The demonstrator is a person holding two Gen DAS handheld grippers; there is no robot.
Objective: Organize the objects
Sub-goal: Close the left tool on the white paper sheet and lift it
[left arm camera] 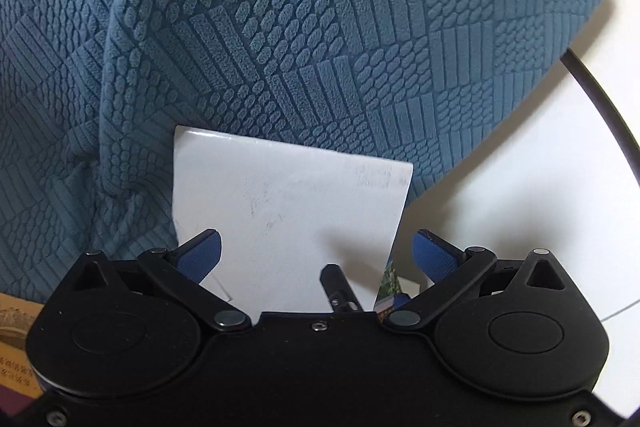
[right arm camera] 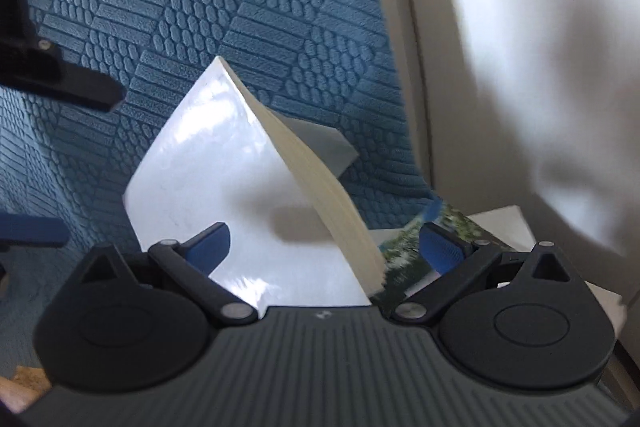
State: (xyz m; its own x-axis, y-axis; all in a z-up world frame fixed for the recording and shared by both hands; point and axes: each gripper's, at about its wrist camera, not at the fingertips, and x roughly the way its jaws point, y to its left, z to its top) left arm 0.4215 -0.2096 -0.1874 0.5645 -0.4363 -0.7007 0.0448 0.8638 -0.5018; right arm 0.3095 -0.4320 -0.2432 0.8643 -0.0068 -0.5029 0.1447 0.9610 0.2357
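Item 1: left tongs (left arm camera: 316,251), blue pads, jaws standing wide apart and gripping nothing. A white book (left arm camera: 288,211) is lying flat-faced between and ahead of the pads; the left pad is overlapping its near left corner in the view, though contact cannot be confirmed. Its lower edge is hidden behind the tongs' body.

Item 2: blue textured cushion (left arm camera: 320,27), rising directly beyond the book and filling most of the left wrist view; the book's far edge is meeting it.

Item 3: second book with a green pictorial cover (left arm camera: 390,285), peeking out just right of the white book, mostly hidden.

Item 4: right tongs (right arm camera: 324,247), jaws also spread wide, holding nothing. The white book (right arm camera: 224,179) is tilting between the pads, page edges facing right, its spine end cut off by the tongs' body.

Item 5: pictorial cover (right arm camera: 404,251) blurred beneath the right pad; printing unreadable.

Item 6: left tongs' black finger (right arm camera: 60,79) entering at far left, partly cropped.

Item 7: pale wall (right arm camera: 520,67) at right, blurred.
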